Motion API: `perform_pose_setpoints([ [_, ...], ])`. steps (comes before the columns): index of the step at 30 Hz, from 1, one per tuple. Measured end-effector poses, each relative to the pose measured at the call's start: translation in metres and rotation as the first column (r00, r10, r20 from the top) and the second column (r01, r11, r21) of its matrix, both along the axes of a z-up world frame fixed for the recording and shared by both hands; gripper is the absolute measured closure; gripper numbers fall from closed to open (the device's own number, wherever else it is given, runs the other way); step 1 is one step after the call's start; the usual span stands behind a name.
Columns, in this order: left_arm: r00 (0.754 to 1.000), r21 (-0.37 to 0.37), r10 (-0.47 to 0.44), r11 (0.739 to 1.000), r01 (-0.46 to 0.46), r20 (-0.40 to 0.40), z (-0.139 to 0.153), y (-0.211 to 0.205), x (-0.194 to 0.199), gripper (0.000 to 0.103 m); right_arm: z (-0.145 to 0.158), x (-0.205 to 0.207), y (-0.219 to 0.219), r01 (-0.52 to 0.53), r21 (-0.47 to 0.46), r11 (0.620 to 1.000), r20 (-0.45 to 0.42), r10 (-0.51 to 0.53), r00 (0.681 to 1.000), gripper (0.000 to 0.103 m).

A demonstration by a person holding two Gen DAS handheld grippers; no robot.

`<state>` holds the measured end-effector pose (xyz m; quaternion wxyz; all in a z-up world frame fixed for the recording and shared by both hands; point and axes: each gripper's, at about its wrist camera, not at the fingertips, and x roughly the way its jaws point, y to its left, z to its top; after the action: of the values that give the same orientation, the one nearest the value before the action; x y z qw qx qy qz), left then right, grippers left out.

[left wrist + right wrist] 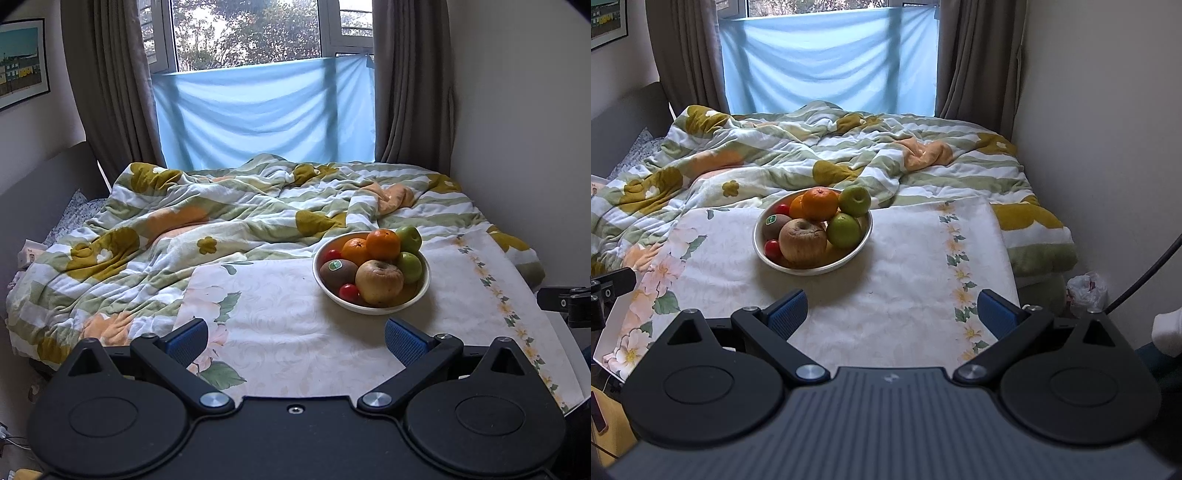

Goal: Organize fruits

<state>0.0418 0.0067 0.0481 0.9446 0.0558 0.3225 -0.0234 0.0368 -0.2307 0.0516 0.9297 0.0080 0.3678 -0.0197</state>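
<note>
All the fruit sits piled in the bowl (424, 291) on the flowery cloth (277, 314). An orange (383, 243) is on top. The big apple (379, 282) is at the front, with the kiwi (338, 273) beside it.

This could be a done job, or fruit waiting to be taken out and sorted.

The left gripper (295, 341) and right gripper (892, 314) hang in front of the bowl. Their jaws are wide apart and hold nothing, so they are ready to grab.

Rumpled floral duvet (207, 218) filled mid-frame; blue cloth (264, 110) hung across window, top centre; framed picture (20, 61) upper left; brown curtains (412, 81) flanked window.
</note>
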Motion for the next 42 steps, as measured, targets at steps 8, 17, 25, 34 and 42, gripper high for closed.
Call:
perform_pose_setpoints([
  [8,1.0,-0.001,0.008,1.0,-0.008,0.008,0.003,0.0,-0.005,0.0,0.0,-0.003,-0.001,-0.001,0.002,1.0,0.0,0.001,1.0,0.0],
  [17,1.0,0.002,0.006,1.0,-0.006,0.009,0.004,-0.003,-0.006,0.0,0.002,-0.006,-0.004,0.001,0.001,1.0,-0.002,-0.001,1.0,0.0],
  [25,1.0,0.0,0.009,1.0,-0.009,0.012,0.004,-0.007,-0.006,0.0,0.0,-0.007,-0.008,0.001,-0.001,1.0,-0.011,-0.001,1.0,0.0],
  [34,1.0,-0.008,0.015,1.0,-0.015,0.011,0.003,-0.008,-0.007,0.0,-0.003,-0.007,-0.01,0.001,-0.001,1.0,-0.013,-0.001,1.0,0.0],
  [42,1.0,-0.01,0.017,1.0,-0.017,0.013,0.003,-0.008,-0.008,0.0,-0.003,-0.007,-0.01,0.001,0.0,1.0,-0.013,-0.001,1.0,0.0],
])
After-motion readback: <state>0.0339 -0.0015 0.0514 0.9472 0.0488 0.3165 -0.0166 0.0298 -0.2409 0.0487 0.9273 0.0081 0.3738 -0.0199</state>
